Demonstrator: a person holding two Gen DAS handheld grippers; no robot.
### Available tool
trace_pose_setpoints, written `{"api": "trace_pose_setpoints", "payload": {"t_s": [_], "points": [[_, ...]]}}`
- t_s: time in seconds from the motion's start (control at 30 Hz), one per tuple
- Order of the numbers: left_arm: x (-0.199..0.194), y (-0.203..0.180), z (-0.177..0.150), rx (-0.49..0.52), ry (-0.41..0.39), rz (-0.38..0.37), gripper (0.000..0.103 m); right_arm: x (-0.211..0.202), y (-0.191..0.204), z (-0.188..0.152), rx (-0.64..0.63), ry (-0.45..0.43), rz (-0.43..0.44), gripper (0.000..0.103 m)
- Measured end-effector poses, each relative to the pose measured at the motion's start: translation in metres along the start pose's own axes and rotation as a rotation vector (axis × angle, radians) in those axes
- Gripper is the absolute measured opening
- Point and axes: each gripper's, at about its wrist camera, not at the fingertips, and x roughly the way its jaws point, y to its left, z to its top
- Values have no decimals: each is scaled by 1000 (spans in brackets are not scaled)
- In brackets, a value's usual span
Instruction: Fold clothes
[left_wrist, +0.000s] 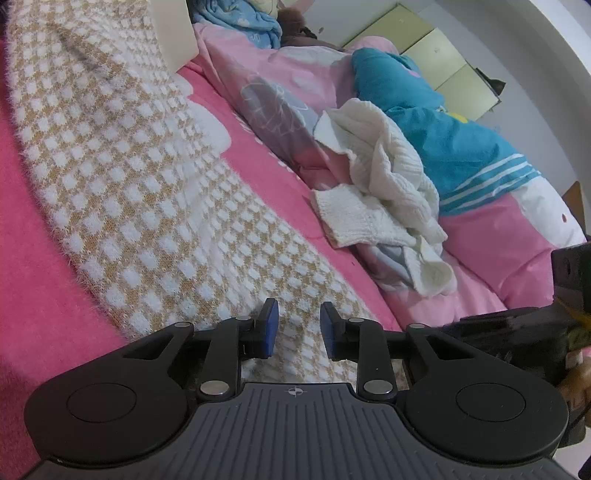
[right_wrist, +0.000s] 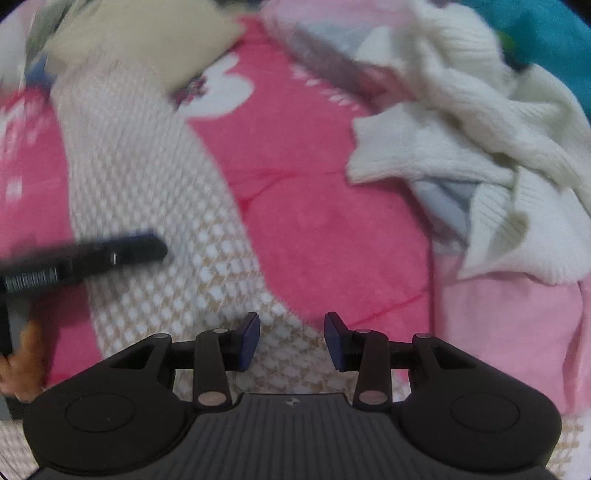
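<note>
A fuzzy tan-and-white checked sweater (left_wrist: 129, 184) lies spread flat on the deep pink bed cover (left_wrist: 269, 162). My left gripper (left_wrist: 299, 328) hovers low over its near end, open, with nothing between the blue pads. In the right wrist view the same sweater (right_wrist: 147, 177) runs up the left, blurred. My right gripper (right_wrist: 291, 339) is open over its lower edge, where it meets the pink cover (right_wrist: 325, 221). A black finger of the left gripper (right_wrist: 140, 249) reaches in from the left. A crumpled white ribbed knit (left_wrist: 384, 192) (right_wrist: 461, 122) lies to the right.
A teal garment with white stripes (left_wrist: 443, 125) and a light pink duvet (left_wrist: 498, 251) are heaped behind the white knit. A cream block (left_wrist: 173, 33) and a blue blanket (left_wrist: 243, 22) sit at the far end. Yellow-green cabinets (left_wrist: 443, 55) stand beyond the bed.
</note>
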Motion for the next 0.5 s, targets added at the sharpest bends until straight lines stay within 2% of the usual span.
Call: {"api": "trace_pose_setpoints", "payload": {"t_s": [0.07, 0.13, 0.23, 0.4, 0.5], "points": [[0, 0, 0, -1, 0, -1, 27, -3, 3, -1, -4, -19, 43, 41], [0, 0, 0, -2, 0, -1, 27, 5, 12, -6, -44, 1, 56, 41], [0, 0, 0, -1, 0, -1, 27, 20, 27, -11, -97, 17, 12, 41], [0, 0, 0, 0, 0, 0, 27, 30, 40, -8, -191, -11, -69, 42], [0, 0, 0, -3, 1, -1, 28, 42, 36, -7, -150, -20, -60, 42]]}}
